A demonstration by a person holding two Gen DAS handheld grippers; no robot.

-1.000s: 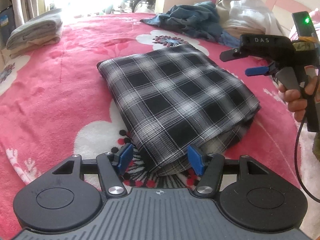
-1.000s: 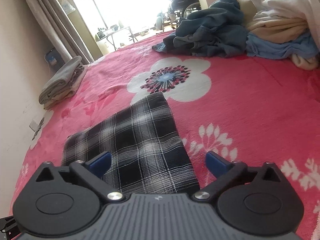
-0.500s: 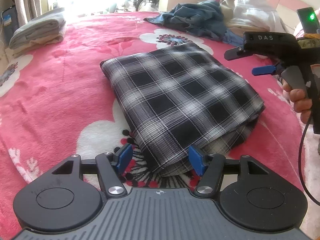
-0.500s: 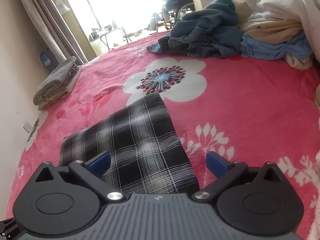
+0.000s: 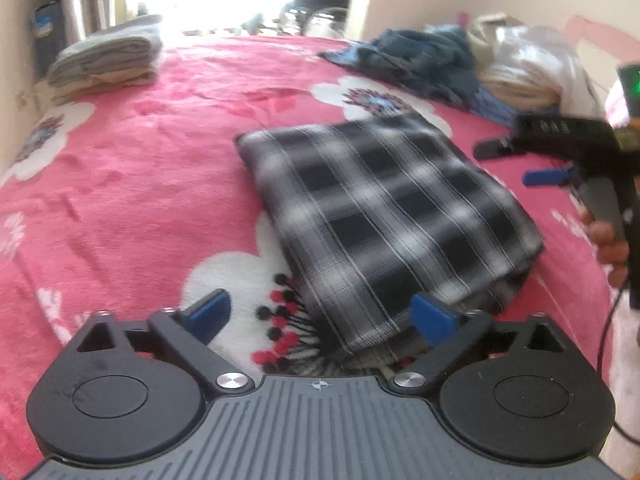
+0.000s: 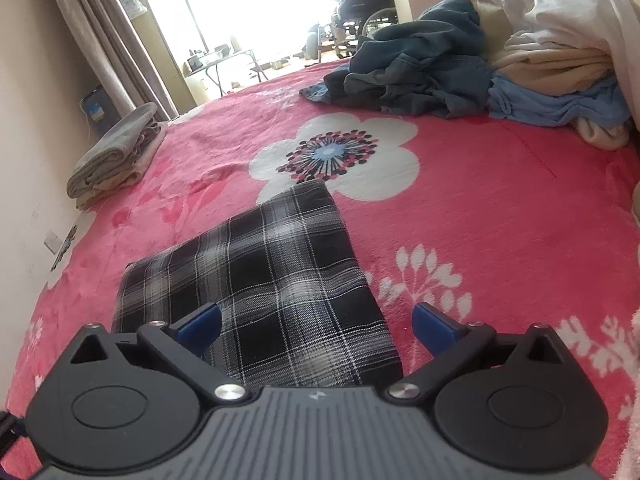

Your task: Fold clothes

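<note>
Plaid garment [image 5: 384, 216], folded flat into a rectangle on the pink floral bed [image 5: 160, 168]. Its near corner lies between the pads of the left gripper [image 5: 322, 314], whose jaws are opening, with neither pad pressing the cloth; bare blanket runs wide beyond the left pad. Right gripper [image 6: 316, 324]: jaws released and spread, the garment's near edge under the left pad and the gap, open pink blanket past the right pad and ahead. In the left wrist view a hand [image 5: 608, 240] holding that gripper is cut off at the right border, and the whole frame is motion-blurred. Farther ahead and left of both jaws, folded grey towels [image 6: 112, 152] by the wall. Far right, heaped unfolded clothes [image 6: 460, 68], their far side hidden; the window beyond is washed out.
</note>
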